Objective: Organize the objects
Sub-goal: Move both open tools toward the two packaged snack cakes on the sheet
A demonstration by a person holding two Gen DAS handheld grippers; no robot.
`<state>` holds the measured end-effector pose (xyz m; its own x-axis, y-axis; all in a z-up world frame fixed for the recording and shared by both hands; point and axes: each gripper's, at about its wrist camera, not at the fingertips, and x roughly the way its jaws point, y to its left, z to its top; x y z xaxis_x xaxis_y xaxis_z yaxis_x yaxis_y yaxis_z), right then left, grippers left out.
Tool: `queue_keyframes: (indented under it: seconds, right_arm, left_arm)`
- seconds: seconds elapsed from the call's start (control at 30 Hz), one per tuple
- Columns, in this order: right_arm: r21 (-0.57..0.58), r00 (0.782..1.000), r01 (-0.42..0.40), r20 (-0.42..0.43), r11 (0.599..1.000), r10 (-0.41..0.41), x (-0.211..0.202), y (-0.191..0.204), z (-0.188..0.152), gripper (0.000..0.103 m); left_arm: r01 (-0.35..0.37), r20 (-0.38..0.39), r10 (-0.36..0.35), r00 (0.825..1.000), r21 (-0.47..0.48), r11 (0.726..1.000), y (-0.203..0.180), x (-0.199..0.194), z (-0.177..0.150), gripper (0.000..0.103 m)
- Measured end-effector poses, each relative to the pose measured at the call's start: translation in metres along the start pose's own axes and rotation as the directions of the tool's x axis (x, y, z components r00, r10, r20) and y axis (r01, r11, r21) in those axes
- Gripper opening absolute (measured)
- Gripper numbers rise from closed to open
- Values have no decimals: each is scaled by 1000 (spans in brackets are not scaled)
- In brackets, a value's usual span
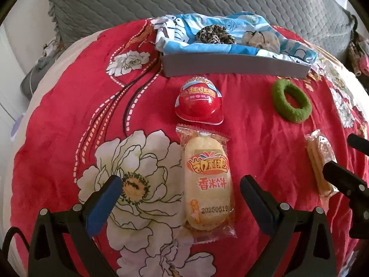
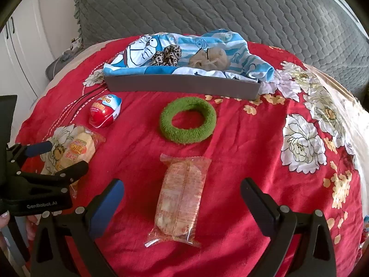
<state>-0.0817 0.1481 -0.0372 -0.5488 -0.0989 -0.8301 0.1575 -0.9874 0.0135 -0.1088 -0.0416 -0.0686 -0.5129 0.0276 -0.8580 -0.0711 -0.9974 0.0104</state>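
While both tongs stand apart and empty, I read the yellow plastic-wrapped rice cracker (image 1: 207,182) lying lengthwise between the left tongs (image 1: 180,188), the clear-wrapped biscuit pack (image 2: 181,198) likewise between the right tongs (image 2: 182,189).

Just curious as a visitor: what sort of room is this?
Probably a bedroom: the red floral plush blanket is spread like bedding, the grey quilted cover lies behind it, and white cupboard doors stand left.

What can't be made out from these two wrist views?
- Grey box: floor hidden in both views by the cartoon cloth.
- Clear-wrapped snack: near end covered by right gripper in left view.
- Rice cracker: partly behind left gripper in right view.
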Motion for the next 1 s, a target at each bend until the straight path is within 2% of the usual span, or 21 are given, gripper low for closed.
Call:
queue_keyframes:
  seconds: [0.27, 0.77, 0.9, 1.0]
  right_arm:
    - [-9, 1000, 5, -13, 1000, -5, 4, 2, -2, 102]
    - [-33, 998, 45, -47, 998, -47, 15, 4, -5, 101]
    - [-35, 997, 45, -53, 998, -47, 17, 5, -5, 92]
    - [-29, 998, 42, -55, 999, -43, 17, 5, -5, 86]
  left_arm:
    - [-5, 10, 5, 1000, 6, 1000, 1, 1, 4, 102]
    - [39, 1, -39, 999, 40, 998, -8, 1, 5, 101]
    - [57, -13, -56, 998, 44, 997, -9, 3, 6, 94]
    - [61, -22, -60, 998, 38, 997, -9, 5, 6, 93]
